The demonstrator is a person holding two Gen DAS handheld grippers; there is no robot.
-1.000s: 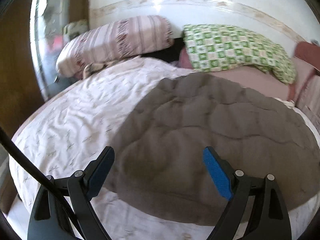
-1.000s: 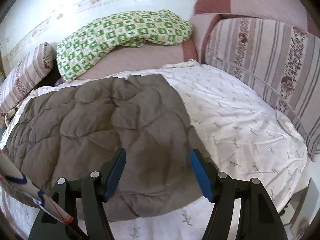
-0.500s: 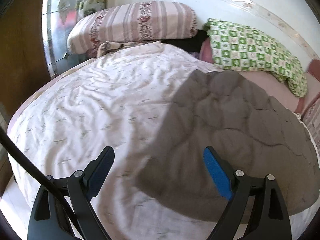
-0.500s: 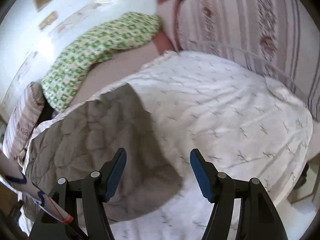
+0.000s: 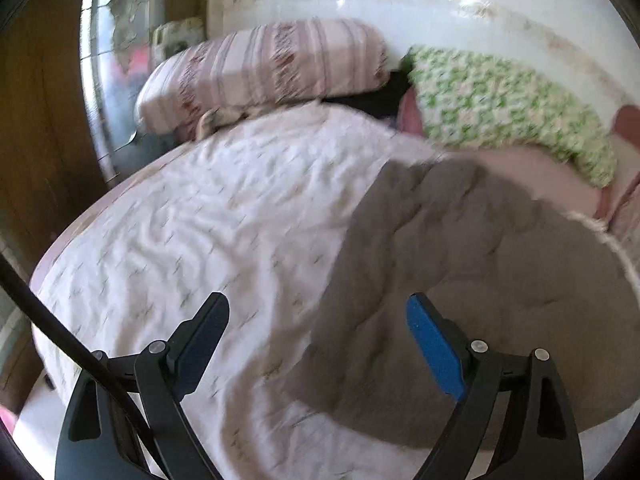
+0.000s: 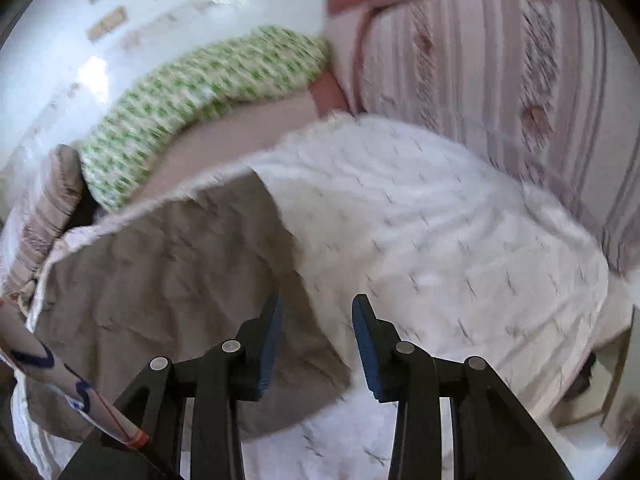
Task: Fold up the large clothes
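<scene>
A large grey-brown quilted garment point(image 5: 472, 280) lies spread flat on a bed with a white patterned cover point(image 5: 208, 232). My left gripper point(image 5: 318, 340) is open and empty above the garment's near left edge. In the right wrist view the garment point(image 6: 160, 280) fills the left half of the bed and the white cover point(image 6: 460, 248) the right. My right gripper point(image 6: 316, 340) hovers over the garment's near right edge, its jaws partly closed with a gap between them and nothing held.
A striped pillow point(image 5: 272, 68) and a green checked pillow point(image 5: 512, 108) lie at the head of the bed against a white wall. A striped cushion point(image 6: 520, 92) stands along the right side. A wooden door point(image 5: 36, 128) is at the left.
The right gripper's jaws have narrowed from wide open to a smaller gap. Both views have shifted and are motion-blurred; the left gripper stays wide open.
</scene>
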